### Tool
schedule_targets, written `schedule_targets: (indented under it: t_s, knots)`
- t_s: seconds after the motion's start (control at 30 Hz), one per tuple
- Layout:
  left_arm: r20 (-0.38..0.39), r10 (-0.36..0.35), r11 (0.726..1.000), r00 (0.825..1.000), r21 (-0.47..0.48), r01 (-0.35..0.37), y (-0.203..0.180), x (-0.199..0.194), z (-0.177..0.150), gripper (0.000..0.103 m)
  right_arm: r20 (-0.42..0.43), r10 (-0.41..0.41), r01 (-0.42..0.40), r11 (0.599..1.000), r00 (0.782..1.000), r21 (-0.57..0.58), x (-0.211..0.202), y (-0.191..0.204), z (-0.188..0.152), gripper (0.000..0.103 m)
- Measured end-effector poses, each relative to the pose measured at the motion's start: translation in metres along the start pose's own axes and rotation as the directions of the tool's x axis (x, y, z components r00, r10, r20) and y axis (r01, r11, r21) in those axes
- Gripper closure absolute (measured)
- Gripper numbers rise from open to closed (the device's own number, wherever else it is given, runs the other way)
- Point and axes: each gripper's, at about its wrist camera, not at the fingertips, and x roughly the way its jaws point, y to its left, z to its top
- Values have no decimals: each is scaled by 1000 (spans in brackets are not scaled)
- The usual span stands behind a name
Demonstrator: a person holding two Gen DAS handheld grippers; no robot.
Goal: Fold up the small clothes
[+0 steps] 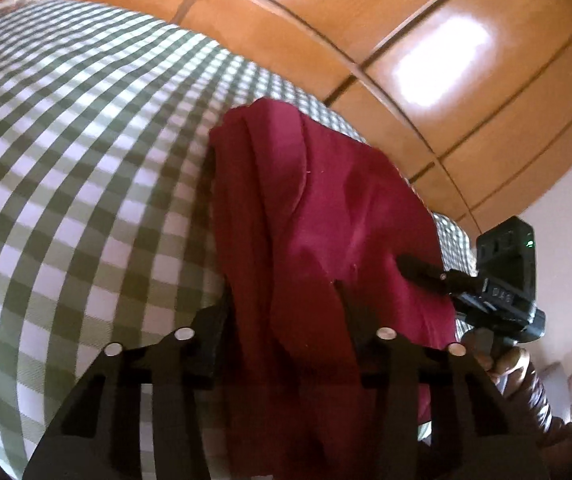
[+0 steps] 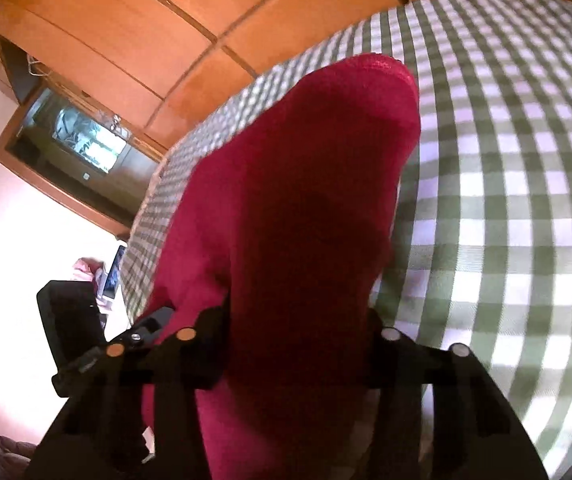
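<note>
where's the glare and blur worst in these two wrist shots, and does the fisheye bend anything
Left wrist view: white glare patches on the glossy orange wooden cabinet doors, whose panel lines bow into arcs; the green-and-white checked bedcover is motion-smeared. Right wrist view: the dark red fabric garment sits close, soft and shadowed near the right gripper; the left wall is blown out pink-white.

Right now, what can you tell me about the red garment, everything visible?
The red garment is a deep crimson cloth, soft and thin-looking, creased in long folds. It is lifted and drapes over the green-and-white checked bedcover. Both tongs hold it: the left tongs pinch one part, the right tongs another. In the right wrist view its far end looks rounded, with a finer-textured band. Its type cannot be told.
</note>
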Motion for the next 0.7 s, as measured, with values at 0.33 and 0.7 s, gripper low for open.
schedule_targets:
  t_s: [0.33, 0.7]
  knots:
    - [-141, -150, 964, 979, 197, 177, -121, 74, 37, 64, 249, -82, 75, 996, 965, 38, -123, -38, 7, 62]
    - [-302, 23, 844, 953, 517, 144, -282, 242, 35, 62, 258, -470, 359, 852, 844, 380, -210, -194, -23, 51]
